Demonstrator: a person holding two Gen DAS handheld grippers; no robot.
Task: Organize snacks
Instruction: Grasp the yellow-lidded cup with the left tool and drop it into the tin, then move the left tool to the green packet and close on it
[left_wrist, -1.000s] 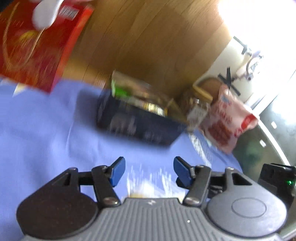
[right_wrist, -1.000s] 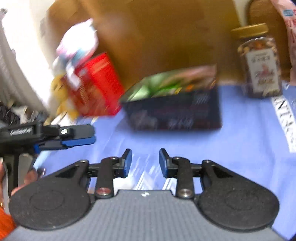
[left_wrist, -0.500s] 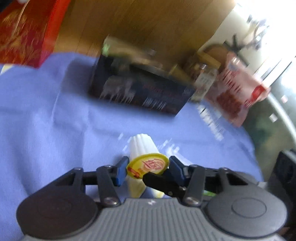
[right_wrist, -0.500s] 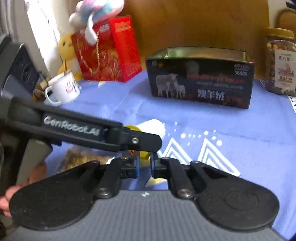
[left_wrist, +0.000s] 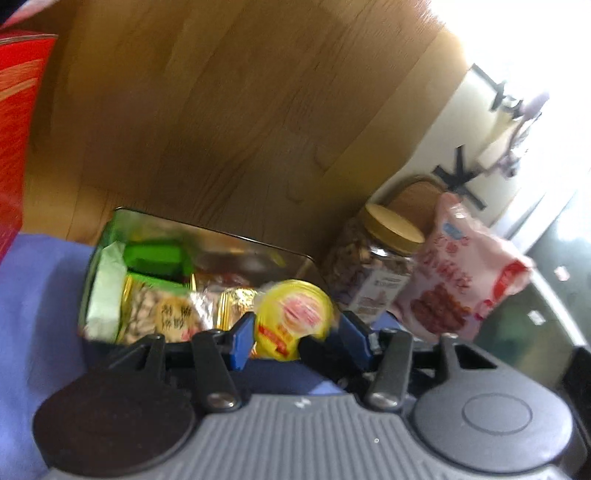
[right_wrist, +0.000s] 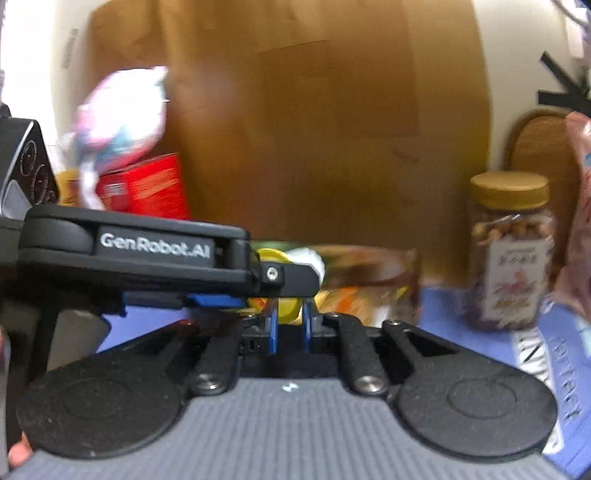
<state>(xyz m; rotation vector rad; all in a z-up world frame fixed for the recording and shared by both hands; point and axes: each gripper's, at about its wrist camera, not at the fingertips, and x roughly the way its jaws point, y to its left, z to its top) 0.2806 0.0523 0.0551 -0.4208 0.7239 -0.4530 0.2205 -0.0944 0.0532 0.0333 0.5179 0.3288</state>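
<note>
A jelly cup (left_wrist: 295, 317) with a yellow lid hangs in the air between the blue pads of my left gripper (left_wrist: 297, 338), just in front of the open dark tin (left_wrist: 221, 233) that holds several wrapped snacks. The left jaws are opening, with the cup between them. In the right wrist view my right gripper (right_wrist: 290, 325) is narrow, and the yellow edge of the jelly cup (right_wrist: 288, 310) sits between its pads; these jaws are opening too. The left gripper (right_wrist: 291, 282) crosses from the left above it. The tin (right_wrist: 373, 280) stands blurred right behind.
A gold-lidded nut jar (left_wrist: 373, 269) and a pink snack bag (left_wrist: 458, 280) stand right of the tin on the blue cloth (left_wrist: 37, 314). At the far left stands a red box (right_wrist: 147, 192) with a plush toy (right_wrist: 118, 114) on it. A wooden panel backs it all.
The left gripper took the jelly cup off the cloth and carried it up to the tin. The right gripper closed in under it and rose along with it.
</note>
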